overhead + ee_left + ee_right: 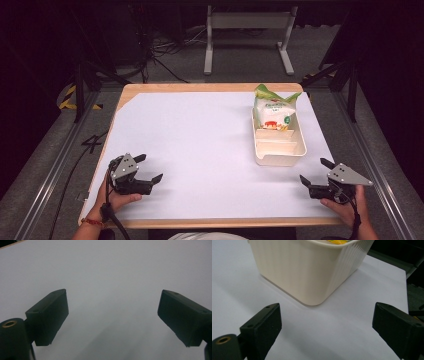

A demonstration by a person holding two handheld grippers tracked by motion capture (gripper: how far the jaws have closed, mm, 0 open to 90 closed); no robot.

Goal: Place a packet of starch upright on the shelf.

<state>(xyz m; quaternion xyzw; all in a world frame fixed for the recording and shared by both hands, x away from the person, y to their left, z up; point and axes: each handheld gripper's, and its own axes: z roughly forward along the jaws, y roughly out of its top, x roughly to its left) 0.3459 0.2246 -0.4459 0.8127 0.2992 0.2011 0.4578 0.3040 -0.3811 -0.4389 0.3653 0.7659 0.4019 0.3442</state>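
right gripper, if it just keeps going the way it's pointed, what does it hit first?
Most likely the cream bin. The right gripper has open jaws and points across bare white table cover at the bin's near corner, with nothing between. In the high view it looks aimed slightly left of that corner, so it may only graze it.

A cream ribbed basket [279,150] stands on the table's right side, a white-green snack bag [272,112] upright inside.

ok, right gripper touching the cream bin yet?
Apart. In the right gripper view, bare white table cover lies between the open jaws of the right gripper and the cream bin.
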